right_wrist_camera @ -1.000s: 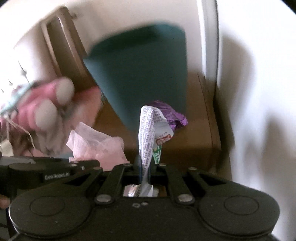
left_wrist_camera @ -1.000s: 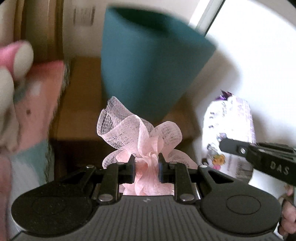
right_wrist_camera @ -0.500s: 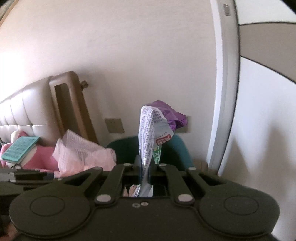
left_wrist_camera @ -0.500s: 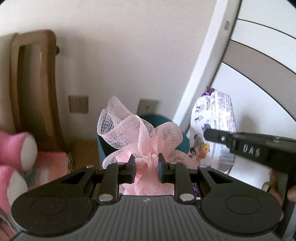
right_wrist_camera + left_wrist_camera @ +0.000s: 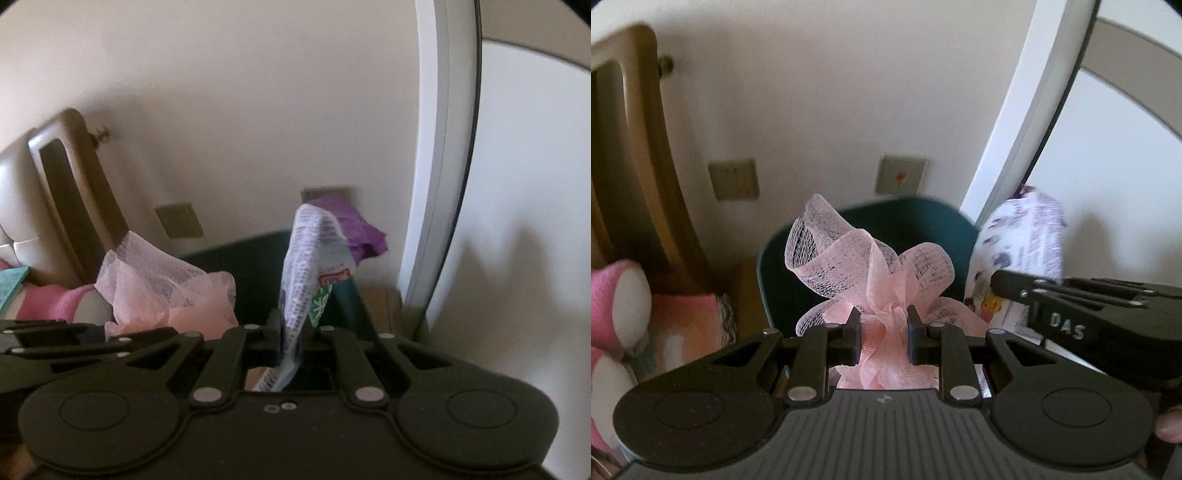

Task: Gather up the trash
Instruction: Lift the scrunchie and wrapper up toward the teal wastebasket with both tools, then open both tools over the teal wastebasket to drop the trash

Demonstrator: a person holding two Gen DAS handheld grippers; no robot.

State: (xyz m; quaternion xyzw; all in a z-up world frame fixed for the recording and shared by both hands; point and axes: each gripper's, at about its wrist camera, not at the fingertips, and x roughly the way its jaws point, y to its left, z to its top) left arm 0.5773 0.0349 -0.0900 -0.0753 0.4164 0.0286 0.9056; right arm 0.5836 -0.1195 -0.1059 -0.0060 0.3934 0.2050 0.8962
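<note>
Left tool [image 5: 882, 332]: clenched on a bunch of pink mesh netting [image 5: 871, 266], which billows up and out from between the fingers in loose loops. In the right wrist view the same netting shows at lower left [image 5: 166, 288], just beside the right tool.

Right tool [image 5: 291, 332]: clamped on a crumpled snack wrapper [image 5: 314, 258], white with purple print, a red-and-green patch and a purple end flopped over to the right. The wrapper stands nearly upright from the fingers. In the left wrist view the wrapper [image 5: 1023, 251] sits at right, held by the right tool's black body marked "DAS".

Teal bin [image 5: 916, 229]: directly behind the netting, its dark opening facing the camera; the netting overlaps its rim in the view. From the right wrist view the bin [image 5: 255, 266] lies behind both held items. Whether either item is over the opening cannot be told.

Surroundings: cream wall with two beige wall plates [image 5: 733, 179], a wooden headboard frame [image 5: 635, 147] at left, a pink plush toy [image 5: 624, 295] at lower left, a white door frame [image 5: 1027, 110] at right.
</note>
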